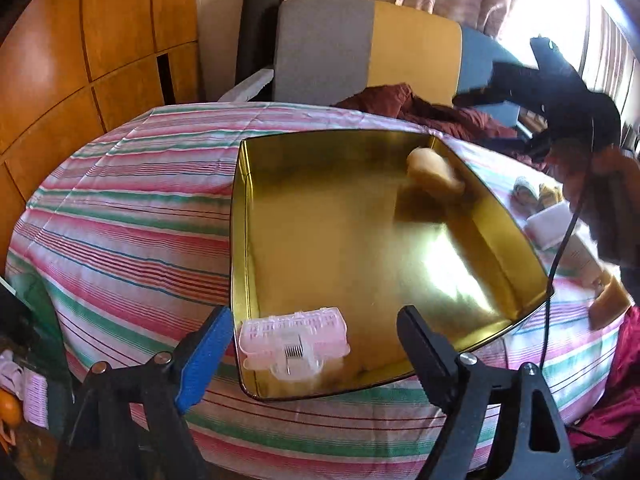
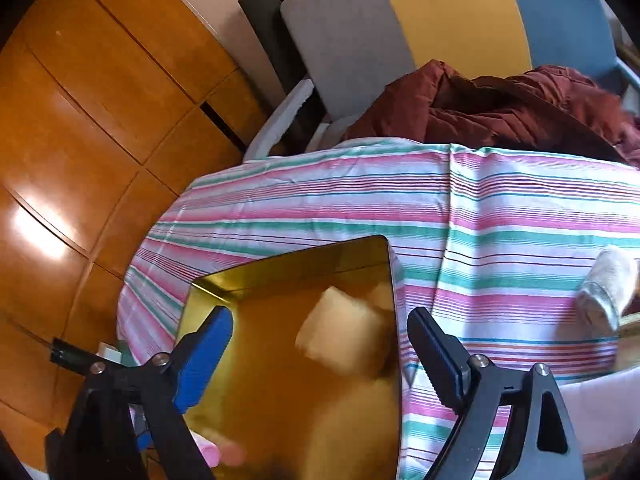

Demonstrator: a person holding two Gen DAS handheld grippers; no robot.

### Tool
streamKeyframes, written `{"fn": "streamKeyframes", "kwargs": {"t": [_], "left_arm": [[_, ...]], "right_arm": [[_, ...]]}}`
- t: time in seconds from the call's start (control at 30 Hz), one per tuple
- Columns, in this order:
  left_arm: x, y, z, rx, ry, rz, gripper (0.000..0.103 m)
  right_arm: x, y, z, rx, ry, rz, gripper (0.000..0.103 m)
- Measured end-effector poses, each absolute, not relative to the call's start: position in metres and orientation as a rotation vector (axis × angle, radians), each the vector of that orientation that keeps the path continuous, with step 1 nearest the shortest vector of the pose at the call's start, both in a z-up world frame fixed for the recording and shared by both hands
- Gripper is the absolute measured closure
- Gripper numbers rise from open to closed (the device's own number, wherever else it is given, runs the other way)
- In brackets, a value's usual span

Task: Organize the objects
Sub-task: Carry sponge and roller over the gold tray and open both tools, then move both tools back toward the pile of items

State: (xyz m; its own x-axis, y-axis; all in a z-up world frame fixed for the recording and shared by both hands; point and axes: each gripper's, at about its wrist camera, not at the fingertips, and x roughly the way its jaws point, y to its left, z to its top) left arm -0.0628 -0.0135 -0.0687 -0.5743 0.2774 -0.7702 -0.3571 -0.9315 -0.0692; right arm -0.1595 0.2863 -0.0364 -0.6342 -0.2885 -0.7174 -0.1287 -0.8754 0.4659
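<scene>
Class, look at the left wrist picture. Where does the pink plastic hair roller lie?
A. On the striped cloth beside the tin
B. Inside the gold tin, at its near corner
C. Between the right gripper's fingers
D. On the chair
B: the pink hair roller lies inside the gold tin, by its near corner.

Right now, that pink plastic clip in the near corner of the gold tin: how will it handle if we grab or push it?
The pink clip looks thin, openwork plastic, so probably light and somewhat fragile under a hard squeeze. It sits on the glossy floor of the tin, so a push would likely slide it. Its boxy shape seems unlikely to roll.
</scene>
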Motion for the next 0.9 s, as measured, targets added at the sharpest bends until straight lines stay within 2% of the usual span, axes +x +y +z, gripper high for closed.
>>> {"fn": "streamKeyframes", "kwargs": {"t": [0.2,0.53,0.67,0.77,0.9], "left_arm": [[-0.064,-0.022,-0.054,-1.143,0.054,2.583,0.018],[-0.048,-0.021,-0.026,-1.068,-0.021,2.714,0.018],[-0.042,-0.016,-0.021,-1.074,-0.084,2.731,0.024],[-0.038,-0.007,-0.021,-1.082,-0.035,2.744,0.030],[-0.032,-0.001,-0.021,-1.083,-0.018,2.739,0.031]], "right_arm": [[-0.124,0.281,-0.038,1.294,-0.669,-2.701,0.013],[-0.057,0.258,-0.037,1.287,-0.389,-2.837,0.007],[-0.030,0.245,-0.034,1.242,-0.304,-2.904,0.007],[-0.014,0.235,-0.031,1.218,-0.226,-2.947,0.007],[0.003,0.227,-0.029,1.193,-0.154,-2.971,0.006]]}}
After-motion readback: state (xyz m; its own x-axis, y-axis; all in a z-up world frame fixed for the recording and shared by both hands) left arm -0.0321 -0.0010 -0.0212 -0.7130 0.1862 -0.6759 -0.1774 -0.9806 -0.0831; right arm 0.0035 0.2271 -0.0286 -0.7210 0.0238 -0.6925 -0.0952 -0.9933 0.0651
